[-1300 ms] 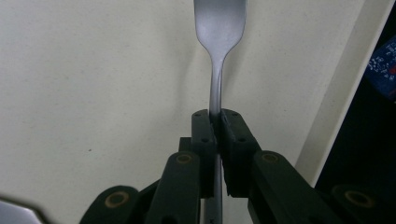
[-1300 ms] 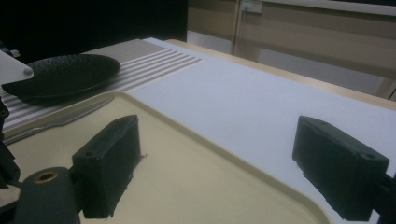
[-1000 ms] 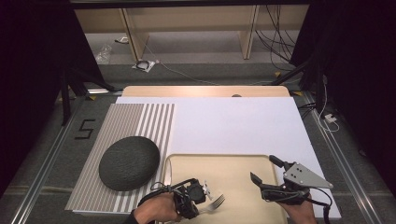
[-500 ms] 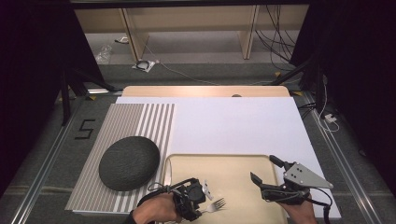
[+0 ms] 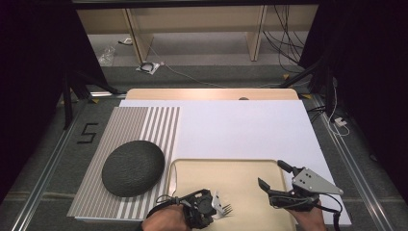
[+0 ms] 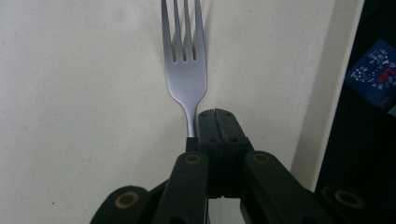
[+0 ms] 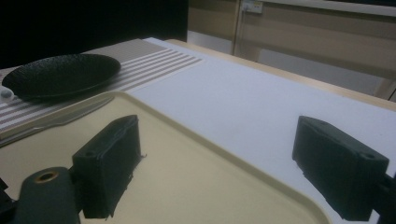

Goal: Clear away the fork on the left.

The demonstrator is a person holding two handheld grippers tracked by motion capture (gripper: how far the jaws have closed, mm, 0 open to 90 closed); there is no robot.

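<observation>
High view: left tool (image 5: 211, 204) low at the near edge of the cream tray (image 5: 240, 168), jaws having just been closing, now pressed together with the fork (image 5: 222, 209) caught at its neck; tines pointing right over the tray's near left part. Left hand (image 5: 163, 221) entering from the bottom edge. Right tool (image 5: 274, 178) above the tray's near right corner, jaws spread wide, nothing between them, grey three-cornered plate on top. Dark round plate (image 5: 133, 167) on the striped mat (image 5: 144, 125), just beside the tray's left rim. White sheet (image 5: 240, 130) covering the rest of the desk (image 5: 211, 94).

Left gripper view: left tool (image 6: 217, 128) with jaws met edge to edge; fork (image 6: 186, 70) gripped on its thin neck at the jaws' left side, head and four tines stretching up and away over the cream tray (image 6: 70, 93). Tray rim running down the right side.

Right gripper view: right tool (image 7: 217, 163) wide apart, both black jaws hanging over the tray (image 7: 187, 177) with only tray surface between. Dark plate (image 7: 60, 74) far left on the striped mat (image 7: 154, 60), white sheet (image 7: 261, 93) beyond. Long grey piece of cutlery (image 7: 56, 120) lying along the tray's rim; kind impossible to tell.
</observation>
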